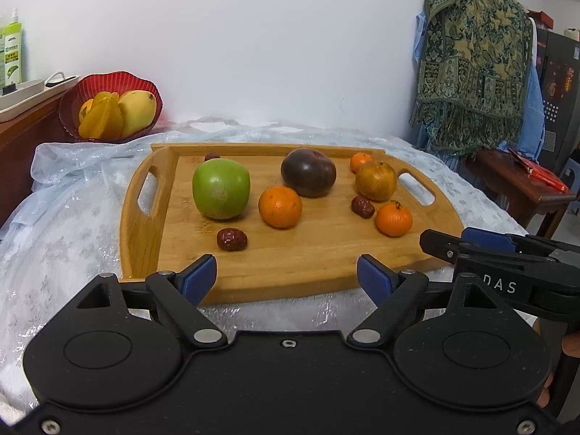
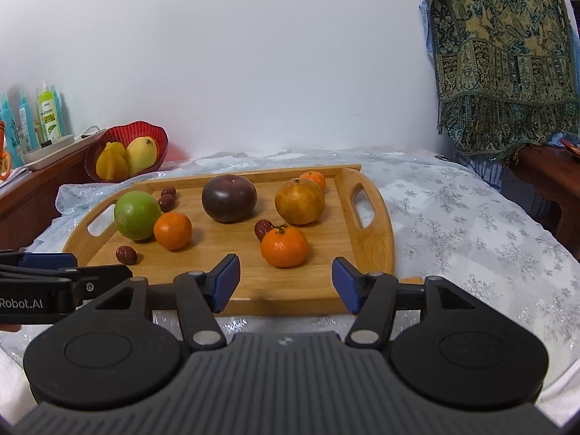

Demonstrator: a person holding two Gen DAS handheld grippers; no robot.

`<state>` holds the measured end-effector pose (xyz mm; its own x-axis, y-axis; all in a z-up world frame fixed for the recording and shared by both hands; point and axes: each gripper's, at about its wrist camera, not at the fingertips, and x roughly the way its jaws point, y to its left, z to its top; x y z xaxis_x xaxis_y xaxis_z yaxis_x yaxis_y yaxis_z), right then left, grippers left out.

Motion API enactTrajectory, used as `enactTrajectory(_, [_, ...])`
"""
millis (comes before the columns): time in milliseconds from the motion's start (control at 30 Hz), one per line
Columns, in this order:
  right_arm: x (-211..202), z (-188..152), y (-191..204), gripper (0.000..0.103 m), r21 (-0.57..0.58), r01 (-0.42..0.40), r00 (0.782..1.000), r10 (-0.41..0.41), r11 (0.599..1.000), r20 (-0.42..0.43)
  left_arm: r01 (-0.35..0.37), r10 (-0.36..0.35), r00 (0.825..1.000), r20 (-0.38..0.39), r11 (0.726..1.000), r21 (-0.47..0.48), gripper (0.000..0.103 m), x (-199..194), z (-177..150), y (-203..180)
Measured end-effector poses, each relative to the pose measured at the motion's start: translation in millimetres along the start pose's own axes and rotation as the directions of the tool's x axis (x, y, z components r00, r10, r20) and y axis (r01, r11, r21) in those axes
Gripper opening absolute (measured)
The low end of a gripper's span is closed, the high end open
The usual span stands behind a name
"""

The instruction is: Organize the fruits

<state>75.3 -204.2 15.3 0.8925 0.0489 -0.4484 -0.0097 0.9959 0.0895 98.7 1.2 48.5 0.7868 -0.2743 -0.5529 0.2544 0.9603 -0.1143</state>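
A wooden tray point(image 1: 319, 253) with two cut-out handles fills the middle of both views, lying on a pale cloth point(image 2: 471, 217) with a snowflake pattern. On the tray sit one green apple point(image 1: 221, 188), one dark purple fruit point(image 1: 308, 172), one brownish-orange round fruit point(image 1: 375, 181) and three tangerines: one point(image 1: 280, 206) at the center, one point(image 1: 394, 219) toward the lower right of the tray, and a small one point(image 1: 360, 161) at the far right edge. Four red dates show in the right wrist view: one point(image 2: 126, 255) near the front left of the tray, one point(image 2: 263, 229) touching the nearest tangerine, and two point(image 2: 167, 197) behind the apple.

In the upper left of each frame a red bowl point(image 1: 108, 83) stands off the tray, holding a yellow mango point(image 1: 137, 108) and a starfruit point(image 1: 101, 119), with a further orange fruit partly hidden behind them.

The left gripper point(image 1: 288, 277) hovers at the near edge of the tray, jaws spread wide with nothing between them. The right gripper point(image 2: 286, 282) hangs over the same edge, jaws likewise apart and empty, just short of the nearest tangerine
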Motion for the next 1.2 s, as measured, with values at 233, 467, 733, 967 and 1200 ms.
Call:
enactTrajectory(233, [-7.5, -12.8, 5.4, 0.075, -0.021, 0.01, 1.0, -0.01, 1.0, 0.0, -0.016, 0.017, 1.0, -0.001, 1.0, 0.006, 0.085, -6.3, -10.6, -1.7])
enactTrajectory(467, [-11.1, -22.7, 5.1, 0.076, -0.01, 0.016, 1.0, -0.016, 1.0, -0.02, -0.034, 0.033, 0.999, -0.022, 0.999, -0.022, 0.086, -9.1, -22.8, 1.5])
enactTrajectory(733, [-13.2, -31.5, 9.9, 0.08, -0.035, 0.024, 0.999, -0.025, 0.999, -0.028, -0.06, 0.057, 0.997, -0.052, 0.996, -0.066, 0.087, -6.7, -34.4, 7.2])
enactTrajectory(967, [-13.1, -36.0, 11.8, 0.086, -0.043, 0.03, 0.999, -0.031, 0.999, -0.037, -0.102, 0.096, 0.993, -0.071, 0.992, -0.075, 0.089, -2.4, -40.1, 9.5])
enactTrajectory(1200, [-5.6, -38.5, 14.5, 0.09, -0.051, 0.061, 0.997, -0.063, 0.997, -0.05, -0.144, 0.136, 0.987, -0.086, 0.985, -0.092, 0.09, 6.5, -43.1, 12.7])
